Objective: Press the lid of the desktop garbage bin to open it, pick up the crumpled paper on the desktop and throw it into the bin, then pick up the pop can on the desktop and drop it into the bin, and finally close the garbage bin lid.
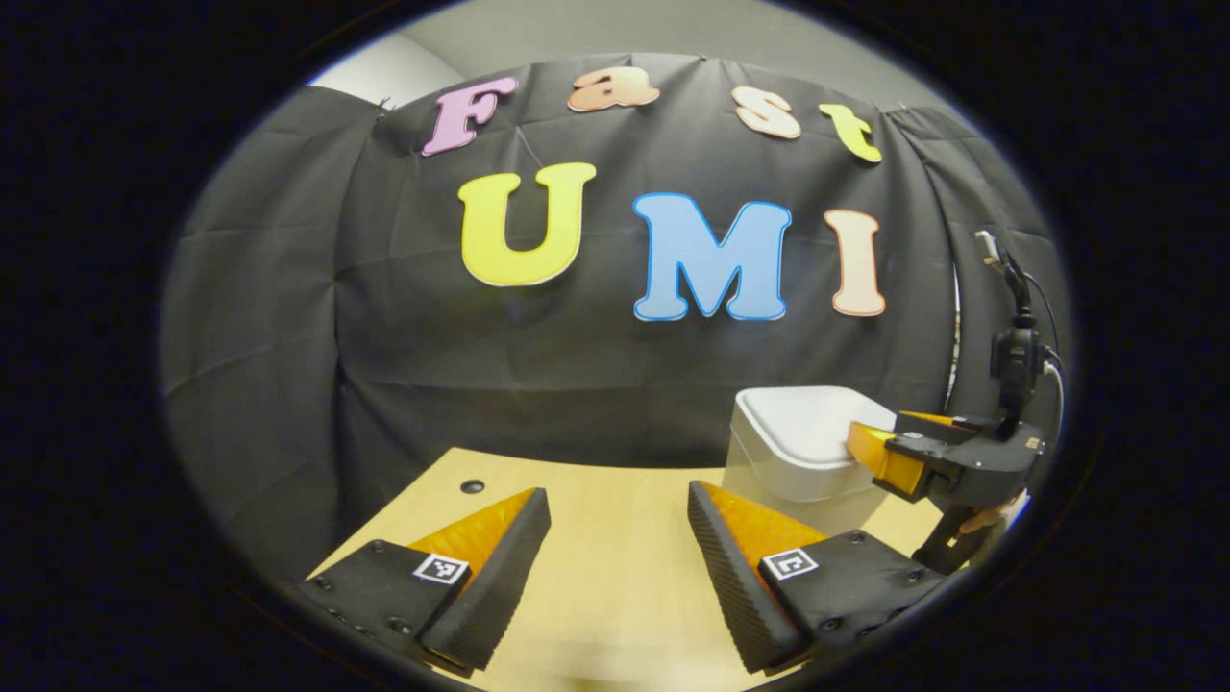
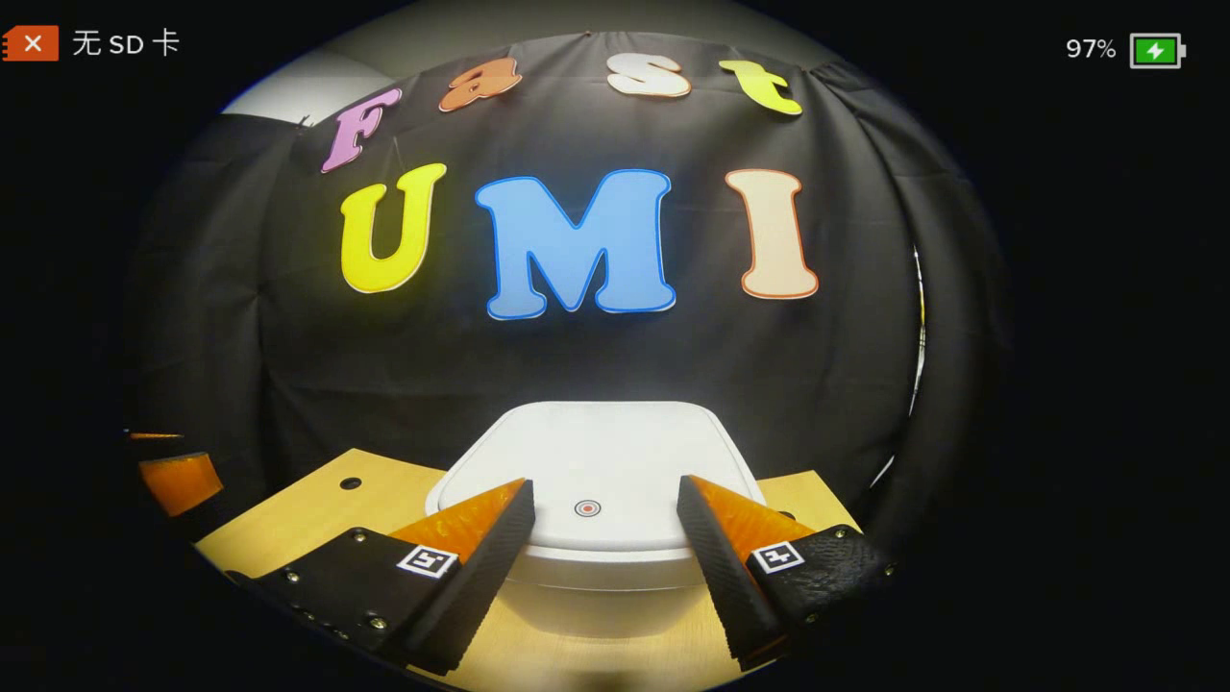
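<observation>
Bin lid (image 2: 596,461) down and flat, so the job sits at its very first step: the press that pops it open. The garbage bin (image 2: 601,567) is a white, rounded-corner box of smooth plastic, standing on the pale wooden desktop (image 2: 307,514) close to the black cloth wall (image 2: 577,365). Near the lid's front edge there's a small red ring mark (image 2: 587,507), and by the look of it that's the push spot.

Right gripper (image 2: 602,514) hangs just above and in front of the bin, jaws apart and holding nothing, and that red ring sits neatly in the gap between them. A line-up like that reads as deliberate: centred on the mark, ready to come down on it. In the left gripper view the same tool, the right gripper (image 1: 879,452), shows from the side with its tips over the near edge of the white bin (image 1: 798,447); whether it is touching the lid I can't tell from here.

Left gripper (image 1: 615,538) waits low over bare desktop (image 1: 615,500), well to the side of the bin, jaws wide and empty. Parked there it keeps clear of the lid's swing, I'd judge. A small dark hole (image 1: 472,486) dots the desk near its far edge.
</observation>
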Available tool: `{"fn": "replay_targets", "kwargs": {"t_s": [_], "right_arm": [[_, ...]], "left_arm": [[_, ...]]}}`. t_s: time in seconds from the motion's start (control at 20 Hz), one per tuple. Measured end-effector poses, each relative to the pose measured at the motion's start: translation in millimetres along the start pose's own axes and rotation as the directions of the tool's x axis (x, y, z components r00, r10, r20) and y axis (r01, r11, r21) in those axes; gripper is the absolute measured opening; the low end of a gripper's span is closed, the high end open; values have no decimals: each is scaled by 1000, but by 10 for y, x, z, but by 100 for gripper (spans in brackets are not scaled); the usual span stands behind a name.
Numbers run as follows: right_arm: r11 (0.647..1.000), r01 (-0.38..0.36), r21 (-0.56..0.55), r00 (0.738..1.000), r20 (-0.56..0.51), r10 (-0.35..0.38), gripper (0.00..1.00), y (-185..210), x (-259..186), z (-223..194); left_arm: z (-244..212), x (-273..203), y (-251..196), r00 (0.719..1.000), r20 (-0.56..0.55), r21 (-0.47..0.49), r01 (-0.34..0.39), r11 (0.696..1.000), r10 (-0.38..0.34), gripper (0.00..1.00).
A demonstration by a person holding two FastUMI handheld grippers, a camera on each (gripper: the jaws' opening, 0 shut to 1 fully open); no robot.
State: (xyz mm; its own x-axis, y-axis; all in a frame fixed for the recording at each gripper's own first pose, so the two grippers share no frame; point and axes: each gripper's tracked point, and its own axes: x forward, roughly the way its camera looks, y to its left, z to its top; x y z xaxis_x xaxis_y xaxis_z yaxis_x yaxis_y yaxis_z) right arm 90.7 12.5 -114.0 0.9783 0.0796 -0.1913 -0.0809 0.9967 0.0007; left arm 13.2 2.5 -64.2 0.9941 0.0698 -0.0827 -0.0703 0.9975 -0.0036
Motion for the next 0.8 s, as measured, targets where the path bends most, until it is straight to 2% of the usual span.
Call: {"fn": "replay_targets", "kwargs": {"t_s": [0.15, 0.45, 0.8], "right_arm": [[1000, 29, 3, 998, 53, -29, 95, -98, -109, 251], [1000, 24, 20, 986, 166, -27, 96, -243, -464, 823], [1000, -5, 19, 968, 250, 0, 95, -179, -1006, 1031]], "left_arm": [[222, 11, -35, 999, 45, 24, 12, 1000, -13, 96], [530, -122, -118, 994, 106, 35, 35, 999, -38, 96], [688, -508, -276, 988, 140, 36, 54, 998, -59, 96]]}}
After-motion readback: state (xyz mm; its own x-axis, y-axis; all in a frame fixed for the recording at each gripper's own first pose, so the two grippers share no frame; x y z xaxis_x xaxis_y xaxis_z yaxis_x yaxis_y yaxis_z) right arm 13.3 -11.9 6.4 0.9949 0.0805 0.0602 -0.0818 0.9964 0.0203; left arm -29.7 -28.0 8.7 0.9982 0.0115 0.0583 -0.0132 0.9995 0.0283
